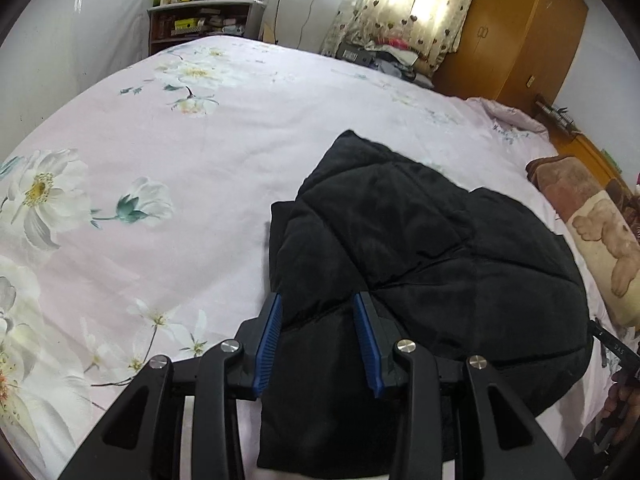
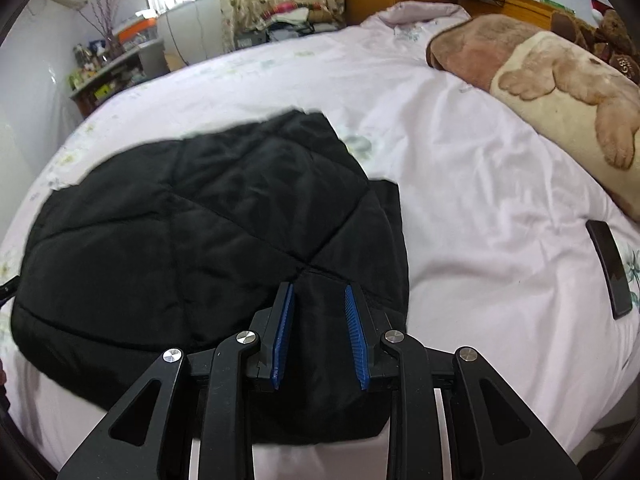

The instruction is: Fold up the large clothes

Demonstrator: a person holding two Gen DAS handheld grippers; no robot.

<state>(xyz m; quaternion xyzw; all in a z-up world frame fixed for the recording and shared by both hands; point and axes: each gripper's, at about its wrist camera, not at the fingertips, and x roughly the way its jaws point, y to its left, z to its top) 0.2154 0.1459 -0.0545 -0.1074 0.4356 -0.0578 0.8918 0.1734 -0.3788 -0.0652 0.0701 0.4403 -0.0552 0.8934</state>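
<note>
Now we've got a puffy black quilted jacket [image 1: 420, 248], matte with diamond-stitched panels, lying folded in a rounded heap on the bed [image 1: 160, 152] with its smooth pink floral cover. Our left gripper [image 1: 318, 304] has its ribbed blue jaws spread astride the near hem; our right gripper [image 2: 320, 292] stands likewise, jaws parted over the padded edge.

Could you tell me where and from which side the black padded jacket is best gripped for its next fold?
Probably the near hem of the black padded jacket, approached from the near bed edge. It lies flat in thick quilted layers, so open jaws can straddle that free edge, as the left gripper and right gripper do.
</note>
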